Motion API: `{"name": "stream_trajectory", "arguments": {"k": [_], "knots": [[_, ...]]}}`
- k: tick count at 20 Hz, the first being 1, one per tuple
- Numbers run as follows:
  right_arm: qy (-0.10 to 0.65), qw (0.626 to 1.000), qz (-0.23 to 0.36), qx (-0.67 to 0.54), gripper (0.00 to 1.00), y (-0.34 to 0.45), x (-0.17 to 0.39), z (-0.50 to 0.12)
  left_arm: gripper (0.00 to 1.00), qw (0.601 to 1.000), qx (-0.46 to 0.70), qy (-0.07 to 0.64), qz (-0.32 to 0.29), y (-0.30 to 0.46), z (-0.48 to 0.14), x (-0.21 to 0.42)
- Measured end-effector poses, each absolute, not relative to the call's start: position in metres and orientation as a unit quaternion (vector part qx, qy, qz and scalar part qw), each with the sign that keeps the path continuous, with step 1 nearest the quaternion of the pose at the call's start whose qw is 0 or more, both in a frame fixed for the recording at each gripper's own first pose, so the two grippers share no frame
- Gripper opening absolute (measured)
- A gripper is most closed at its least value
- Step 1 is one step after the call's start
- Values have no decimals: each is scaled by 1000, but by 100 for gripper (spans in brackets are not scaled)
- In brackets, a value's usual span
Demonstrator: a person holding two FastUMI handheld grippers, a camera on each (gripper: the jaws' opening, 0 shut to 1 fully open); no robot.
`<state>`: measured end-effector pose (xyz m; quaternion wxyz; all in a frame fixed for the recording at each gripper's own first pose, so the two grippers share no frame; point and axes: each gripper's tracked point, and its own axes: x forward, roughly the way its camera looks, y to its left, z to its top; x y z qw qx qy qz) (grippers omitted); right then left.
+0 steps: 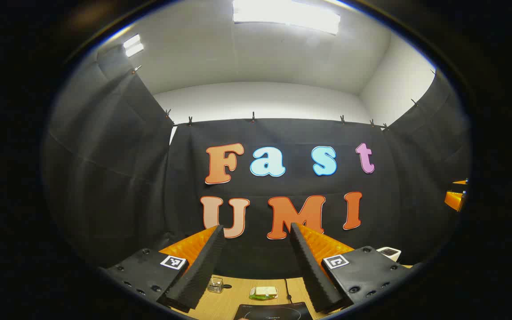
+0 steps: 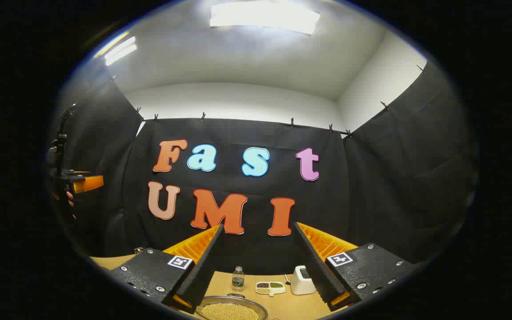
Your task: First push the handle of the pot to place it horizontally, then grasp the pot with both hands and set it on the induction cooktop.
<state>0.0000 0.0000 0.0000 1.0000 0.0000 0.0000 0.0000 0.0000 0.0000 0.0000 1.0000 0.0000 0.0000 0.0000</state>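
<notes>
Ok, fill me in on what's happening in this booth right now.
A person holds two grippers raised above a wooden table, both open and holding nothing. The left gripper points over the induction cooktop, with a small glass jar and a packet beyond it. The right gripper looks over a metal pan of beans, a water bottle, a small divided dish and a white appliance. Nothing has been grasped yet.

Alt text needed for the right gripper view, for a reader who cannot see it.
The right gripper is held open and level above a wooden table, gripping nothing. Below it sit a pot of yellow grains, a small bottle, a divided dish and a white appliance. The left gripper shows at far left.
</notes>
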Motion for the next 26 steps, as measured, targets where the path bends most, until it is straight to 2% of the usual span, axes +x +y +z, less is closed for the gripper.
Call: {"name": "stream_trajectory", "arguments": {"k": [1,9,15,16,18,19,22,23,24,26], "knots": [[-1,1000,3,-1,94,4,-1,0,94,1000,0,2,0,1,-1,0],[1,1000,6,3,93,5,1,0,96,1000,0,6,3,2,-4,2],[36,999,1,6,93,1,8,-21,96,1000,5,11,6,4,-11,2],[41,999,3,10,98,1,8,-23,96,1000,5,12,5,4,-12,3],[43,999,5,10,98,3,8,-26,94,1000,5,13,6,4,-13,3],[44,999,5,8,93,4,8,-27,94,1000,5,14,7,5,-14,3],[49,999,13,3,93,12,7,-35,96,1000,6,18,7,5,-18,4],[53,998,17,2,98,15,6,-40,96,1000,6,20,6,5,-20,4],[58,998,21,1,93,19,5,-45,96,1000,6,21,6,4,-21,5],[71,997,28,-3,93,25,4,-59,96,1000,7,24,5,3,-24,5]]}}
